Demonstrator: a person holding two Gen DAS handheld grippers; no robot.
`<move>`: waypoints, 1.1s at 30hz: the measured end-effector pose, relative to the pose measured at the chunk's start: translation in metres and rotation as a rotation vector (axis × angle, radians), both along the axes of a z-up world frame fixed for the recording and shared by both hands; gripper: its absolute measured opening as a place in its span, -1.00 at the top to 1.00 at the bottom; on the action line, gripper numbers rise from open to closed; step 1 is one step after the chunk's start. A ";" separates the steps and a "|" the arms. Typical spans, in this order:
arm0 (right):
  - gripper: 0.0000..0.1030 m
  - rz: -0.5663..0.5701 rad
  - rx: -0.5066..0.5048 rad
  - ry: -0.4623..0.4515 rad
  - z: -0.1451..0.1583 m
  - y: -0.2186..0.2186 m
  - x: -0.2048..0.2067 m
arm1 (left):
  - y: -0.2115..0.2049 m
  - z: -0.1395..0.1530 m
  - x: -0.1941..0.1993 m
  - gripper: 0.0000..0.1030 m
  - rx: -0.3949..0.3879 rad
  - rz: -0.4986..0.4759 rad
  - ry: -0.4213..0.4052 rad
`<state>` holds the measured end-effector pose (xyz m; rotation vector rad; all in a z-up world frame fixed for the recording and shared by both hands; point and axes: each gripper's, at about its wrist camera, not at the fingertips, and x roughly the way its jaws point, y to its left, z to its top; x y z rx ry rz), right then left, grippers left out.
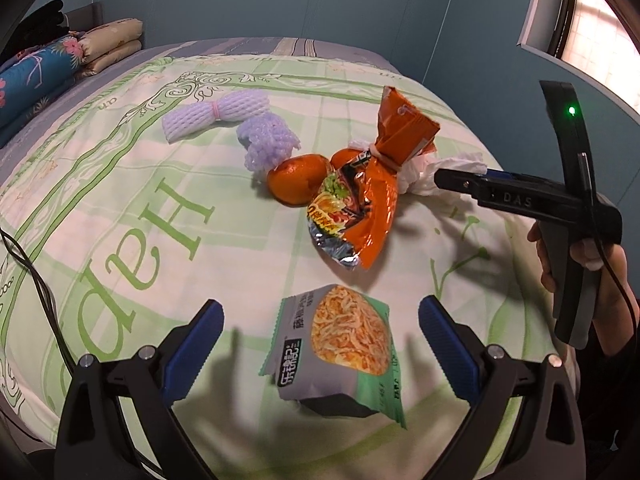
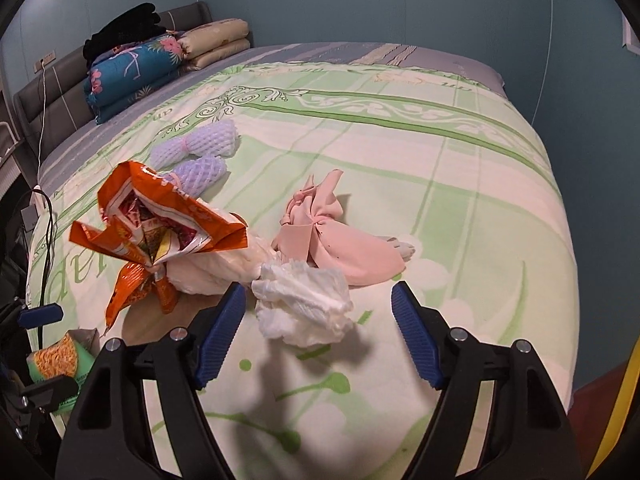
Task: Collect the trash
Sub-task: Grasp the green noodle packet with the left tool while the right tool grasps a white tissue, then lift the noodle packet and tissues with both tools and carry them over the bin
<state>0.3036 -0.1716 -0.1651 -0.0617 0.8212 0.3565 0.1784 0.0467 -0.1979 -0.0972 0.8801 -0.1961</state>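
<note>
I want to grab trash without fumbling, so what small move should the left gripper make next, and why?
Probably ease the left gripper forward and down, then close. Its jaws are open, and the green snack packet lies on the bedspread between its fingers, not yet gripped.

A bed point(image 2: 460, 168) fills both views, covered by a pale green and cream checked sheet point(image 1: 132, 216) with scrollwork and large green letters. At its head lie a blue floral folded quilt point(image 2: 128, 76), a beige folded quilt point(image 2: 218, 42) beside it, and dark clothing point(image 2: 124, 32) on top. A grey headboard point(image 2: 52, 96) stands behind. The walls point(image 1: 320, 0) are teal, and a window point(image 1: 600, 28) glows at the right.
</note>
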 end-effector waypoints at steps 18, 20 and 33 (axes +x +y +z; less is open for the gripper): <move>0.54 0.016 0.005 0.007 -0.008 0.007 0.006 | -0.014 -0.015 0.005 -0.04 0.080 -0.034 0.052; 0.62 0.017 0.006 0.006 -0.008 0.007 0.005 | -0.011 -0.014 0.005 -0.01 0.065 -0.028 0.053; 0.73 -0.007 0.108 -0.033 0.019 -0.014 -0.013 | -0.002 -0.004 0.003 0.16 -0.034 -0.030 0.020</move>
